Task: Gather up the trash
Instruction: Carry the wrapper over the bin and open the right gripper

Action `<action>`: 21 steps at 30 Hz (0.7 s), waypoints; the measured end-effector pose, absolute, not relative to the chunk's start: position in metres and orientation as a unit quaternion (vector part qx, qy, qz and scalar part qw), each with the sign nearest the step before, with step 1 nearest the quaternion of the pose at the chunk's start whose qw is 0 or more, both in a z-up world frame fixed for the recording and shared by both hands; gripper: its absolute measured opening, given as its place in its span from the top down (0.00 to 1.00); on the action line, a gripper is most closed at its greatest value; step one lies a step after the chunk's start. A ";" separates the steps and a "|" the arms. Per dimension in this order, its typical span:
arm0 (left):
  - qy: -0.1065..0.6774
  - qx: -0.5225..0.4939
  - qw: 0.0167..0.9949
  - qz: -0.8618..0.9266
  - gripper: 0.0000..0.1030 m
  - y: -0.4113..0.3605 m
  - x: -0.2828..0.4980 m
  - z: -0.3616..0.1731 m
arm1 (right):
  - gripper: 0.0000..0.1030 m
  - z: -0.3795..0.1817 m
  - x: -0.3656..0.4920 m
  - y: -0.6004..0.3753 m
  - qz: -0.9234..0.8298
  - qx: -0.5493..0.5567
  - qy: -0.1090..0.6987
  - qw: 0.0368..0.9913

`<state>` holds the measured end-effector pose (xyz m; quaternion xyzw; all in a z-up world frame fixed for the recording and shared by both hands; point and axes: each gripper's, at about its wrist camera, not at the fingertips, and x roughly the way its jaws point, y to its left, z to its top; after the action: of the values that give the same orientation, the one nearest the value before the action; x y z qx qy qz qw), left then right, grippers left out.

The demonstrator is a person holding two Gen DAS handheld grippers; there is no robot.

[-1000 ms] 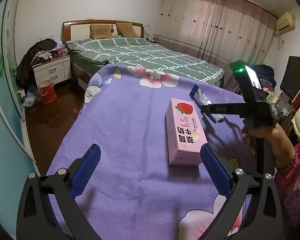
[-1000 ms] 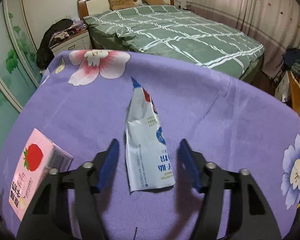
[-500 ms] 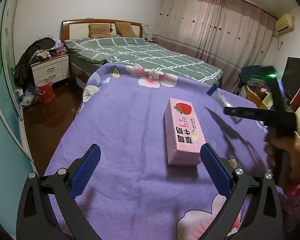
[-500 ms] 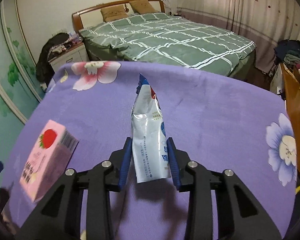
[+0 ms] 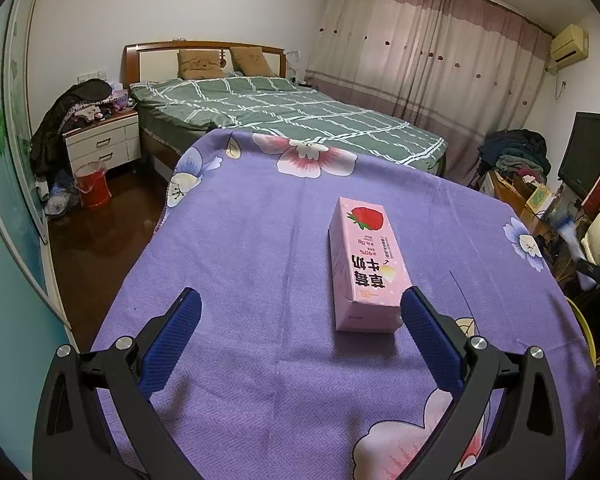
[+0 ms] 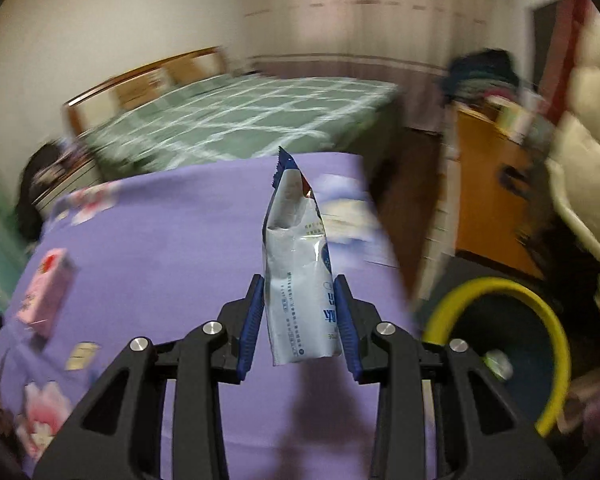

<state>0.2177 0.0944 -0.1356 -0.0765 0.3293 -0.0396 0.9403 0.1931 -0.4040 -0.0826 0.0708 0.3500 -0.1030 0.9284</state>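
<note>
My right gripper [image 6: 300, 304] is shut on a white and blue empty snack bag [image 6: 296, 272], which stands upright between the blue pads, lifted off the purple flowered cloth [image 6: 160, 240]. A bin with a yellow rim [image 6: 556, 320] sits on the floor to the right of it. A pink strawberry milk carton [image 5: 366, 264] lies flat on the cloth [image 5: 240, 240]; in the right wrist view the carton [image 6: 46, 288] is at the far left. My left gripper [image 5: 300, 320] hovers open just short of the carton, its right pad near the carton's near corner.
A green checked bed [image 5: 284, 116] lies beyond the cloth-covered table. A white nightstand [image 5: 102, 146] and a red bucket [image 5: 94, 189] stand at the left on the dark floor. A wooden desk with piled clothes [image 5: 514, 156] and a television [image 5: 588, 152] are at the right.
My right gripper closed on the snack bag, lifted it off the cloth and swung to the right, out toward the yellow-rimmed bin. The left gripper stayed in place, open.
</note>
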 end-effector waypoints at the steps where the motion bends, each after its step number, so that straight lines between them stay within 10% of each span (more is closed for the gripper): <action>1: 0.328 -0.075 0.941 -0.039 0.05 0.093 0.217 -0.136 | 0.66 -0.085 0.187 -0.416 -0.120 0.079 0.350 0.926; 21: 0.325 -0.061 0.943 -0.036 0.05 0.088 0.213 -0.131 | 0.33 -0.074 0.192 -0.448 -0.197 0.111 0.300 0.927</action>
<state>0.2131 0.0879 -0.1312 -0.0609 0.3247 -0.0356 0.9432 0.1921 -0.4476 -0.0741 0.1110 0.2997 -0.1966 0.9269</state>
